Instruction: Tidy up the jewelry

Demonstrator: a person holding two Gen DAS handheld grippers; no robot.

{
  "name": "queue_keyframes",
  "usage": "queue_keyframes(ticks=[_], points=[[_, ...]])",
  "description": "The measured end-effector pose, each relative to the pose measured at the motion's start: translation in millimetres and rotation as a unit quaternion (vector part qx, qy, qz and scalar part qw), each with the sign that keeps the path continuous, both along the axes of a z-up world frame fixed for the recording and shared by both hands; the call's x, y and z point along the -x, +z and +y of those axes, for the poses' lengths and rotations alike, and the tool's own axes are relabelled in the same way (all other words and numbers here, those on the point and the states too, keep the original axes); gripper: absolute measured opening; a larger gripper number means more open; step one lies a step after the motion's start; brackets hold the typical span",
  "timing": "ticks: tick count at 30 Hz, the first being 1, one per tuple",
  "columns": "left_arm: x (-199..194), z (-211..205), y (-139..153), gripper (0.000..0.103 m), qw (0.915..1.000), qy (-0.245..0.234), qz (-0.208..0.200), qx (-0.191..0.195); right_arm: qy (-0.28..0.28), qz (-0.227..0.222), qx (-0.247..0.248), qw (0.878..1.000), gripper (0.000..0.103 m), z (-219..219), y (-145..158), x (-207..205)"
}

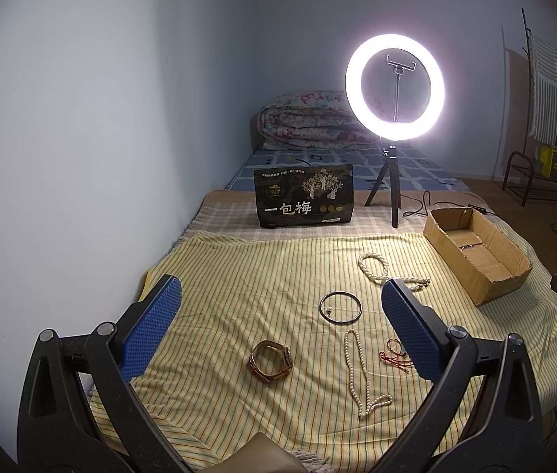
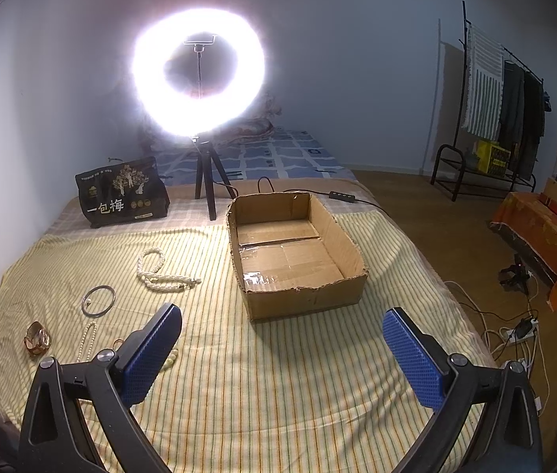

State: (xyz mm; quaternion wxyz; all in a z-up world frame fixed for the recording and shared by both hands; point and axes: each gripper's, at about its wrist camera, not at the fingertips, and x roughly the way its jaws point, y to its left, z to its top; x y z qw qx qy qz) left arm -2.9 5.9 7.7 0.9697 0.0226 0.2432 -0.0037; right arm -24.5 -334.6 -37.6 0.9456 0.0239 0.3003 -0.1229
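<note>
I hold both grippers above a bed covered by a yellow striped cloth (image 1: 239,276). The left gripper (image 1: 280,299) fills the lower part of the left wrist view; its blue pads (image 1: 152,327) are spread wide and hold nothing. The right gripper (image 2: 282,327) sits at the bottom of the right wrist view, likewise spread wide and empty.

In the left wrist view I see the jewelry laid out on the cloth, in the lower centre of the frame:
- A brown leather watch (image 1: 271,362) lies lower centre, between the two fingers.
- A dark bangle (image 1: 340,307) lies above and right of the watch, apart from it.
- A thin pearl strand (image 1: 359,374) runs down the frame just below the bangle.
- A red cord piece (image 1: 394,354) lies just right of the strand, partly hidden by the right finger.
- A thick twisted pearl rope (image 1: 377,268) lies above the bangle, toward the box.

The cardboard box (image 2: 317,299) stands open at centre frame in the right wrist view, with no jewelry visible inside. It sits right of the pearl rope, apart from it.

At the top of both views a lit ring light (image 1: 394,84) stands on a small tripod, with a black printed bag (image 1: 304,197) to its left.
</note>
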Motion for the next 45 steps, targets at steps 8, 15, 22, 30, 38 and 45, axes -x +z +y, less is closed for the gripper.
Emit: queue_keyframes(ticks=[8, 15, 22, 30, 38, 45], points=[[-0.7, 3.8, -2.8, 0.103, 1.0, 0.002, 0.004, -0.001, 0.009, 0.004, -0.004, 1.0, 0.103, 4.0, -1.0, -1.8], [-1.9, 4.6, -4.5, 0.103, 0.9999, 0.006, 0.01, -0.004, 0.019, 0.01, -0.006, 1.0, 0.103, 10.6, -2.9, -3.4], [-8.8, 15.3, -8.9, 0.103, 0.9994, 0.02, 0.027, -0.004, 0.039, 0.016, -0.011, 0.999, 0.103, 19.3, -5.5, -5.7], [-27.2, 37.0, -23.7, 0.103, 0.9969, 0.04, 0.067, -0.002, 0.11, 0.033, -0.031, 0.993, 0.103, 48.9, -16.9, -14.4], [-50.4, 53.4, -44.3, 0.103, 0.9904, 0.034, 0.133, 0.01, 0.197, 0.074, -0.036, 0.977, 0.103, 96.8, -41.6, -21.9], [-80.5, 68.6, -72.2, 0.078, 0.9765, 0.04, 0.209, 0.034, 0.266, 0.123, -0.041, 0.955, 0.099, 131.3, -67.1, -28.6]])
